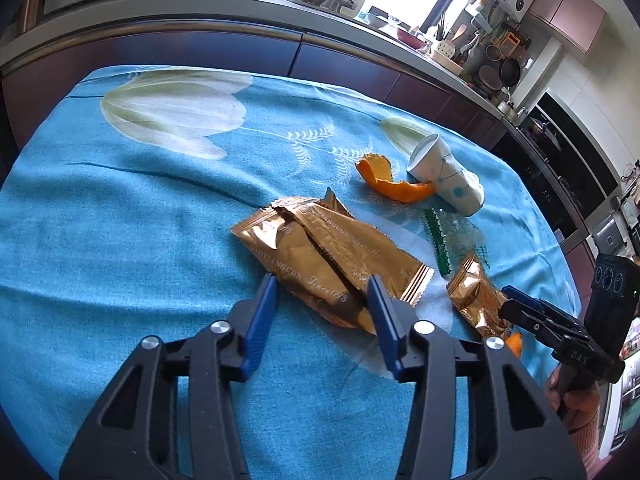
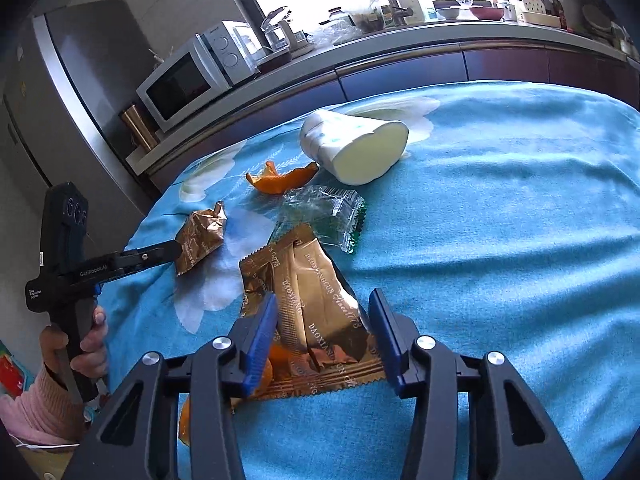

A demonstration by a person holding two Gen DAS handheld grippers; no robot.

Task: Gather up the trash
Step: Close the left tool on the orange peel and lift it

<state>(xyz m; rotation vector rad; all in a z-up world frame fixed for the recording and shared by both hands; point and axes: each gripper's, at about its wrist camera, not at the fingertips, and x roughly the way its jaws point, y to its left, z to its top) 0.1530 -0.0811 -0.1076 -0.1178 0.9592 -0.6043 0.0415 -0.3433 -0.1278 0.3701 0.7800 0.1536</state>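
The step in hand is the grasp of the first pieces of trash, with both hands at once. In the left wrist view the left gripper [image 1: 322, 292] stands with its jaws partly spread over the near end of the large gold snack wrapper [image 1: 320, 256], which lies flat on the blue flowered tablecloth [image 1: 120, 220]. The blue fingers [image 1: 262, 320] are on either side of it, but I cannot see that they squeeze it.

In the right wrist view the right gripper [image 2: 323, 312] is in the same way half spread around a second gold wrapper [image 2: 316, 288]. Its pads are just beside the foil edges, and the foil is not crumpled, so I judge it is not yet pinched. A piece of orange peel [image 2: 276, 360] lies under this wrapper at 7 o'clock.

The other trash is untouched. From the large wrapper, in the left wrist view, a curled orange peel [image 1: 394, 184] is at 1 o'clock, the paper cup [image 1: 444, 176] lies on its side just behind it, and a clear green-edged wrapper [image 1: 440, 240] is at 3 o'clock.

The next move, in my judgement, calls for closing each pair of jaws until the thin foil is firmly caught, then lifting. The foil is slippery and flat, so the tips must stay low on the cloth. No bin is visible.
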